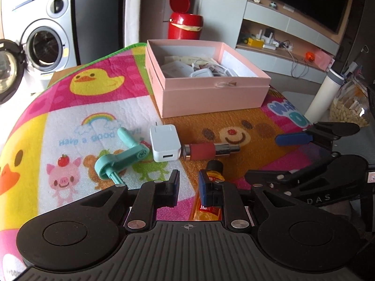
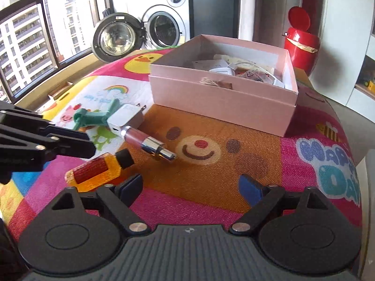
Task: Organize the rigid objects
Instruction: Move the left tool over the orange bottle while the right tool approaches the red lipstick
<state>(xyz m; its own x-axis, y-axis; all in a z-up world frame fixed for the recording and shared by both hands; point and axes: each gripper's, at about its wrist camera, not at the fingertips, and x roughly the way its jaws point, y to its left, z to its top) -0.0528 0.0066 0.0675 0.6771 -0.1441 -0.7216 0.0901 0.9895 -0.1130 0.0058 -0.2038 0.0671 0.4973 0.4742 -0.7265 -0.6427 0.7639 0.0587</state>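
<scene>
Bottle (image 2: 98, 172) of orange liquid lies on the mat (image 2: 211, 201) under the left gripper (image 1: 188, 187), both grippers gaping and empty, so a lopsided pinch could roll it away from the pink box (image 2: 225, 98).

A white charger (image 1: 165, 145), green crank (image 1: 121, 157), red tube (image 1: 206, 151) and orange bottle (image 2: 98, 172) lie near the open pink box (image 1: 211, 93).

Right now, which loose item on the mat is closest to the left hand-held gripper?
The orange bottle with the black cap: it lies right under the left hand-held gripper. The white charger, teal crank and red cylinder lie farther ahead.
</scene>
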